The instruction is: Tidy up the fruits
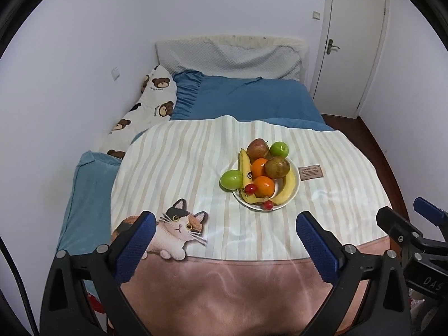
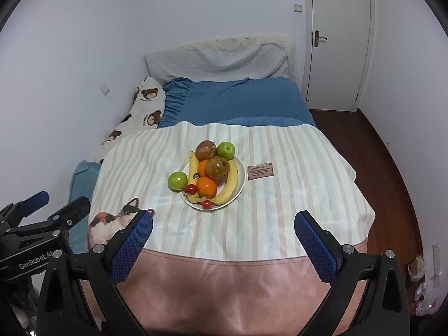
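Fruits heaped on a white plate (image 1: pixel 294 193) upon the striped blanket (image 1: pixel 182 168) of the bed: two bananas (image 1: pixel 288 187) curved along the rim as a cradle, two oranges (image 1: pixel 263 186) and a brownish pear (image 1: pixel 277 167) kept inside. Red apple (image 1: pixel 257 148) and one green apple (image 1: pixel 279 149) at the far edge; another green apple (image 1: pixel 231 179) just beside the plate, perhaps rolled off or waiting. Left gripper (image 1: pixel 224 240) and right gripper (image 2: pixel 224 238) well back, jaws spread wide, nothing between.
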`<action>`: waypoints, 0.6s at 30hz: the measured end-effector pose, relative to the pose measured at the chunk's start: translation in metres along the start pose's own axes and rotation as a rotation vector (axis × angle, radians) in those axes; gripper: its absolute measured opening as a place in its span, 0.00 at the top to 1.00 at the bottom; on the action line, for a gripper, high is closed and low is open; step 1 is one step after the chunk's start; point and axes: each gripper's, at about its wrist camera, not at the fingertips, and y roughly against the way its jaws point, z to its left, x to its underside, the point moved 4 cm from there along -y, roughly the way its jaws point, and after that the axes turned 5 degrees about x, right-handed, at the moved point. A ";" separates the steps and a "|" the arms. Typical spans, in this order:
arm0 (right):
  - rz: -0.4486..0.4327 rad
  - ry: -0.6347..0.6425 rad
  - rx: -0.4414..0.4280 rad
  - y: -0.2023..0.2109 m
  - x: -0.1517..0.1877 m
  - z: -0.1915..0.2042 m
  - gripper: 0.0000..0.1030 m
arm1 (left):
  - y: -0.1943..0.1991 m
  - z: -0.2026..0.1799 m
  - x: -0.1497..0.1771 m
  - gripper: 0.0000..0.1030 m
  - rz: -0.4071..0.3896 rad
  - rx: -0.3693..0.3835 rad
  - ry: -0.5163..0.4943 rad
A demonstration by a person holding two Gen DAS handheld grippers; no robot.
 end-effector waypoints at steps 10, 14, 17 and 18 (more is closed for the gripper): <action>0.014 -0.002 0.019 -0.063 -0.014 0.001 0.00 | -0.056 0.007 -0.013 0.01 0.038 -0.021 0.007; 0.019 0.007 0.022 -0.079 -0.017 0.004 0.00 | -0.076 0.010 -0.016 0.01 0.051 -0.025 0.013; 0.034 0.015 0.022 -0.091 -0.017 0.006 0.00 | -0.089 0.012 -0.015 0.01 0.072 -0.029 0.017; 0.039 0.015 0.020 -0.096 -0.017 0.007 0.00 | -0.092 0.013 -0.015 0.01 0.076 -0.030 0.020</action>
